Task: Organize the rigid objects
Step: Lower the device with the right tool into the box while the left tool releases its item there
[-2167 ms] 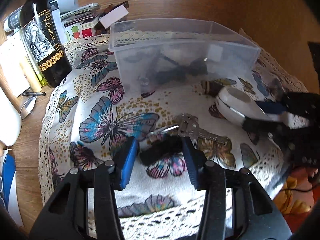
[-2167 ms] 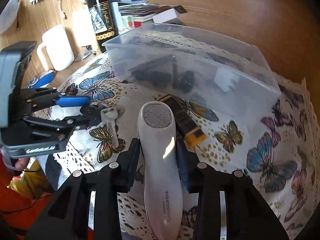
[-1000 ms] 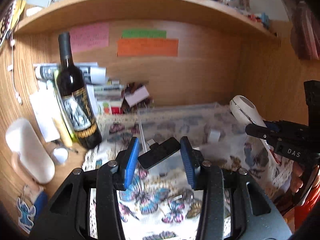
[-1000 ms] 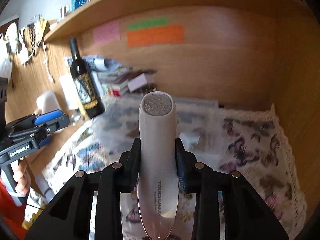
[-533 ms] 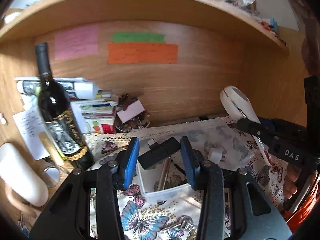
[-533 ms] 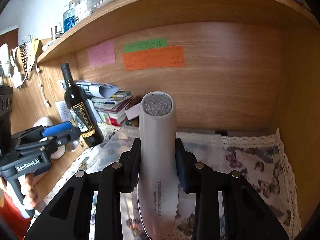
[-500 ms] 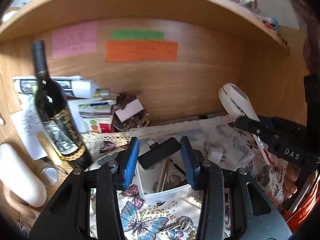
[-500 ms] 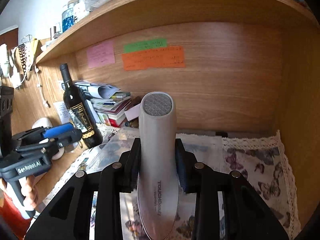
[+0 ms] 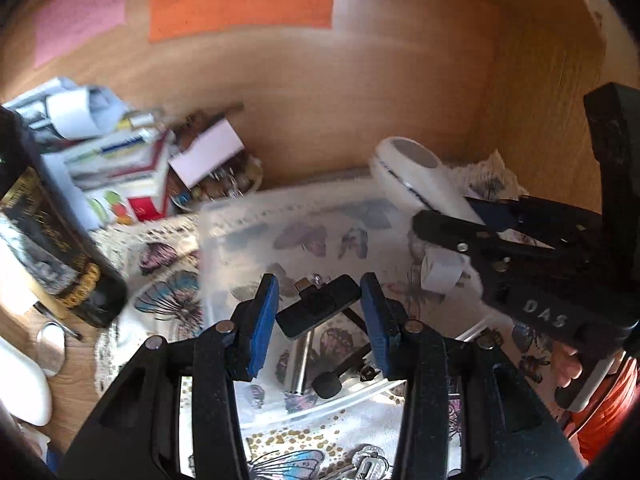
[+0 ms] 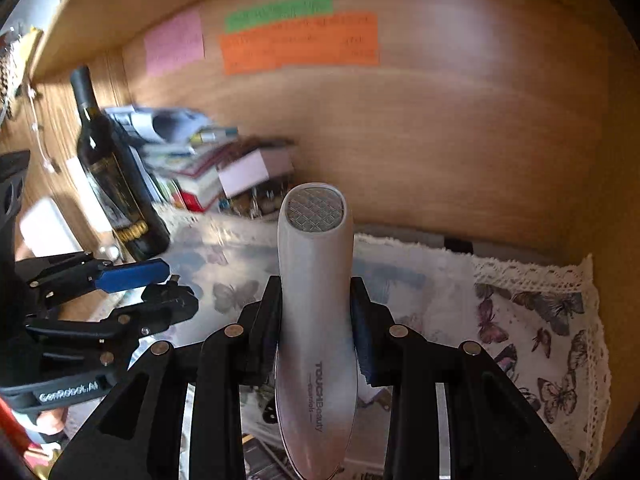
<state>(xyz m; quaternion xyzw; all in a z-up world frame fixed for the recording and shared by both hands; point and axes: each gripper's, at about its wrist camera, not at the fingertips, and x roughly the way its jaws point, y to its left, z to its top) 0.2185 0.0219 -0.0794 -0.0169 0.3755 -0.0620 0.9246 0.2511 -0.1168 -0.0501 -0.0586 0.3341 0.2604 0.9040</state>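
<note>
Both grippers have descended toward bin (image 9: pixel 240 248): left fingers (image 9: pixel 262 316) grip adapter (image 9: pixel 318 311) above it; right fingers (image 10: pixel 362 332) clamp shaver (image 10: pixel 316 320).

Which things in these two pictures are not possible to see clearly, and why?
- Orange note, right wrist view: writing blurred.
- Clear bin, left wrist view: contents partly hidden behind left gripper and its black adapter.
- Keys, left wrist view: cut by bottom edge.
- White device in right gripper: covers the bin.

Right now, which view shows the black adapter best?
Left wrist view: the black adapter sits centred in the left gripper, its plug tip visible, over the clear bin. In the right wrist view only its tip shows.
</note>
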